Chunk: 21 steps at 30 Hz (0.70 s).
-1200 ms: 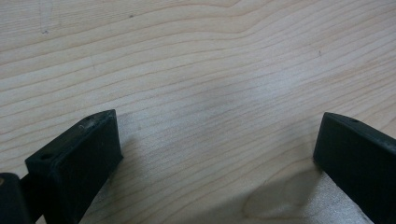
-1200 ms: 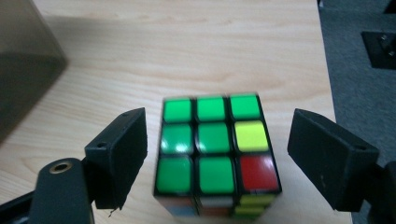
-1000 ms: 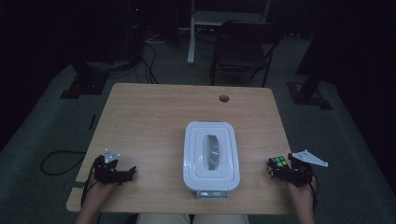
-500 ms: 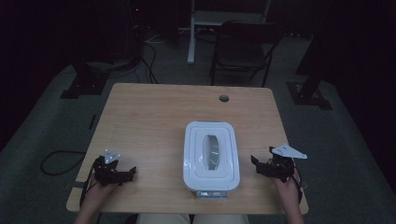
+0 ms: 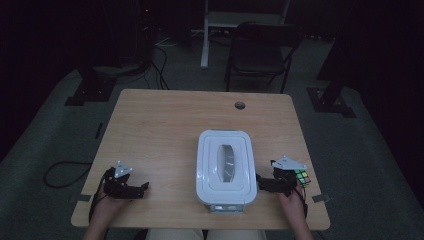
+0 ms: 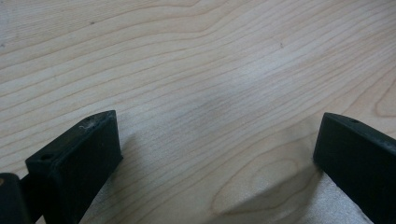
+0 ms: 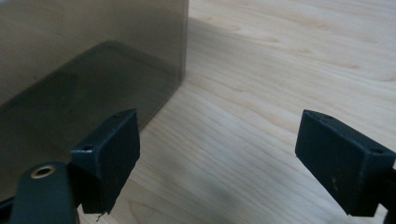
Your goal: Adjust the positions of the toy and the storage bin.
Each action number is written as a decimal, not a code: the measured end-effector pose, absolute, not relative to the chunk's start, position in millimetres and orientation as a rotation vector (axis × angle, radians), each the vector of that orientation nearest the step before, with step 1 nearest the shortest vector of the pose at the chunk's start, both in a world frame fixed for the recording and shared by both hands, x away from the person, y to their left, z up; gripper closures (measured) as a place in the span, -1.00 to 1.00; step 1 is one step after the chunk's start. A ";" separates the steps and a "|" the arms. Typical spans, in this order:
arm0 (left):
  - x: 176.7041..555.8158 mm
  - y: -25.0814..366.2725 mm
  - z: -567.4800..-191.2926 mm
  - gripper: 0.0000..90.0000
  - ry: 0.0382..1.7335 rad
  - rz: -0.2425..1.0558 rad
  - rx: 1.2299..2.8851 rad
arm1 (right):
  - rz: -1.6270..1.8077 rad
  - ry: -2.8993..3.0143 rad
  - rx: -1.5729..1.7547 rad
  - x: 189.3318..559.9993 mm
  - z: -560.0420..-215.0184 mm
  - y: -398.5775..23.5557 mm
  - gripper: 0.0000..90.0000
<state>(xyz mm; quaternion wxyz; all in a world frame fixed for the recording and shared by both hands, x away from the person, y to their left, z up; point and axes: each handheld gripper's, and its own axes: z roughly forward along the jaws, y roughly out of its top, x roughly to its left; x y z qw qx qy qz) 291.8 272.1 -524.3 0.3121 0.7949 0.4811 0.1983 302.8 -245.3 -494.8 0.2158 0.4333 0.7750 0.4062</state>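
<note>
A white lidded plastic box stands on the wooden table, right of centre near the front edge. My right gripper lies just right of it, jaws open and pointing at the box's side. In the right gripper view, the right gripper has bare wood between its jaws and the box's cloudy wall at the left. A Rubik's cube sits on the table right of that hand. My left gripper rests open near the front left corner; in its own view the left gripper frames bare wood.
A round cable hole lies in the table's far edge. Beyond the table stand a dark chair and equipment stands on the floor. The room is dim.
My right gripper has moved left, from beside the cube to the box's right side. The cube stays on the table. The left gripper has not moved.
</note>
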 end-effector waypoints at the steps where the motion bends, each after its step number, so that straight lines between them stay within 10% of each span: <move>1: 291.7 271.9 -524.3 -0.97 1.265 0.523 2.099 | 1.119 2.150 1.214 303.9 -497.0 -244.2 -0.70; 21: 291.2 271.2 -524.3 -0.97 1.238 0.511 2.113 | 0.991 2.212 1.275 316.3 -526.2 -230.8 -0.68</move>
